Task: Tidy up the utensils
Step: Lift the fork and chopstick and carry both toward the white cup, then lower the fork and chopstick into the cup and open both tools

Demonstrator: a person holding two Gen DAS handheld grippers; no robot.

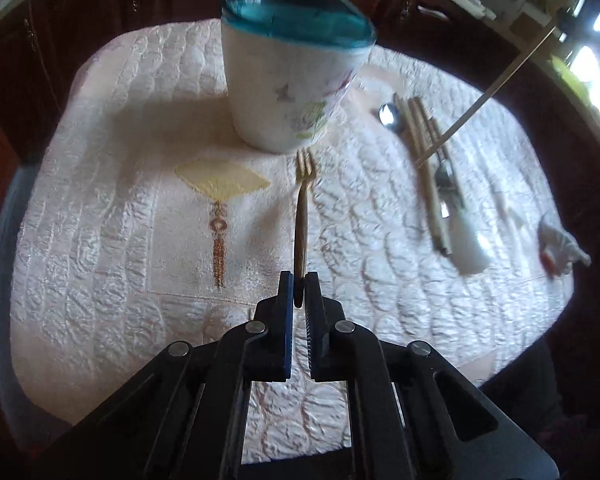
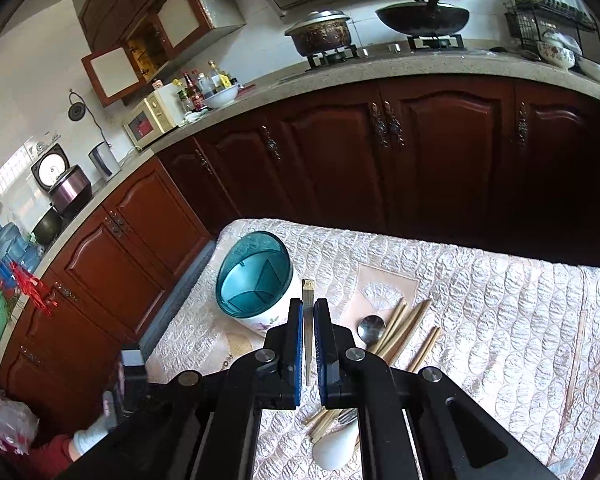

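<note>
Golden fork (image 1: 301, 208) clamped in left jaws, tines toward holder (image 1: 296, 68), right jaws clamping chopstick (image 2: 308, 320)

My left hand-held gripper (image 1: 299, 280) points steeply down, its blue-padded jaws drawn almost together and pinching the handle end of a gold fork (image 1: 301, 216), which sticks out ahead along the fingers. My right hand-held gripper (image 2: 308, 308) tilts down less sharply, jaws clamped on a pale chopstick (image 2: 308, 320) standing between the pads. I think a sleeve shows at lower left, though it is blurred.
</note>
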